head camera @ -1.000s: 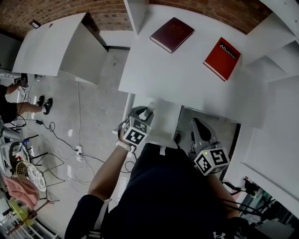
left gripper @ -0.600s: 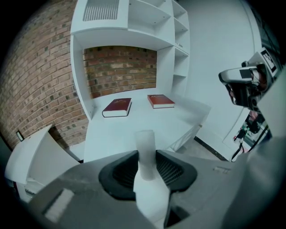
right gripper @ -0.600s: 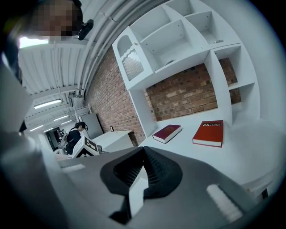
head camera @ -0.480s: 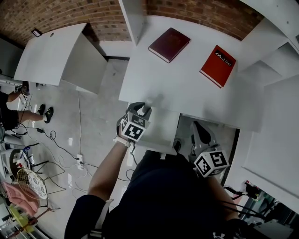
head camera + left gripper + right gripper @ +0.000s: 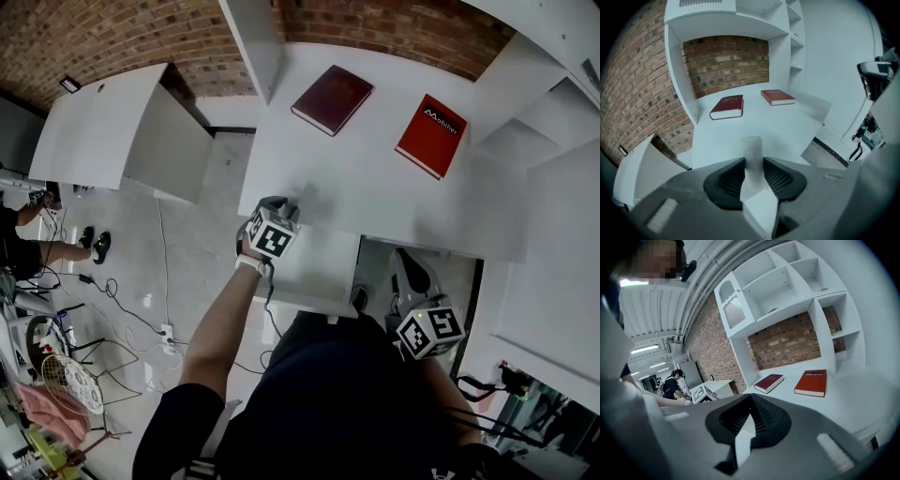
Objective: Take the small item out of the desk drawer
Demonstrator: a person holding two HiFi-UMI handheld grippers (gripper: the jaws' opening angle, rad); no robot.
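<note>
My left gripper (image 5: 284,203) is shut on a small pale white block (image 5: 752,152), which stands upright between the ribbed pads and pokes out past them. In the left gripper view (image 5: 753,171) it hangs just above the front part of the white desk top (image 5: 754,124). In the head view the block itself is hard to pick out. Below the desk's front edge the white drawer (image 5: 319,267) stands pulled out. My right gripper (image 5: 405,262) hangs lower, to the right of the drawer, and its pads meet with nothing between them (image 5: 751,416).
A maroon book (image 5: 331,98) and a red book (image 5: 431,134) lie at the back of the desk. White shelving (image 5: 553,112) rises at the right. Another white desk (image 5: 122,122) stands at the left, with cables (image 5: 122,300) on the floor and a person (image 5: 19,239) beyond.
My left gripper has risen from over the open drawer and moved forward to the desk's front edge, with the white block still in it. The right gripper has barely moved.
</note>
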